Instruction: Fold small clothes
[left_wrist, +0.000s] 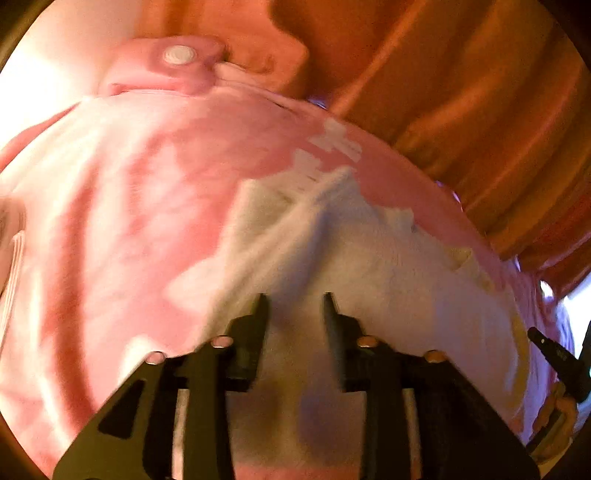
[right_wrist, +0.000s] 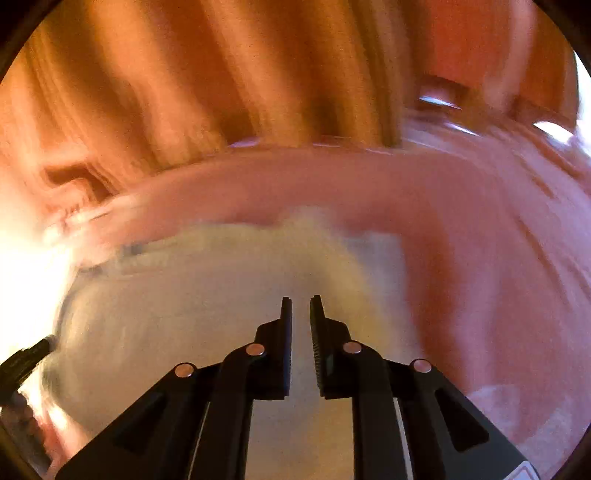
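Note:
A small white garment (left_wrist: 369, 266) lies on a pink and white patterned surface (left_wrist: 110, 221). My left gripper (left_wrist: 295, 299) is open, fingers apart just above the garment's near part, nothing between them. In the right wrist view the same pale garment (right_wrist: 177, 314) fills the lower left, blurred by motion. My right gripper (right_wrist: 300, 300) hovers over it with a narrow gap between the fingers and nothing held. The right gripper's tip also shows at the right edge of the left wrist view (left_wrist: 554, 354).
Orange curtains (left_wrist: 461, 92) hang behind the surface, also in the right wrist view (right_wrist: 184, 92). A pink object with a white round button (left_wrist: 179, 55) sits at the far end. Bright light glares from the left (right_wrist: 22, 277).

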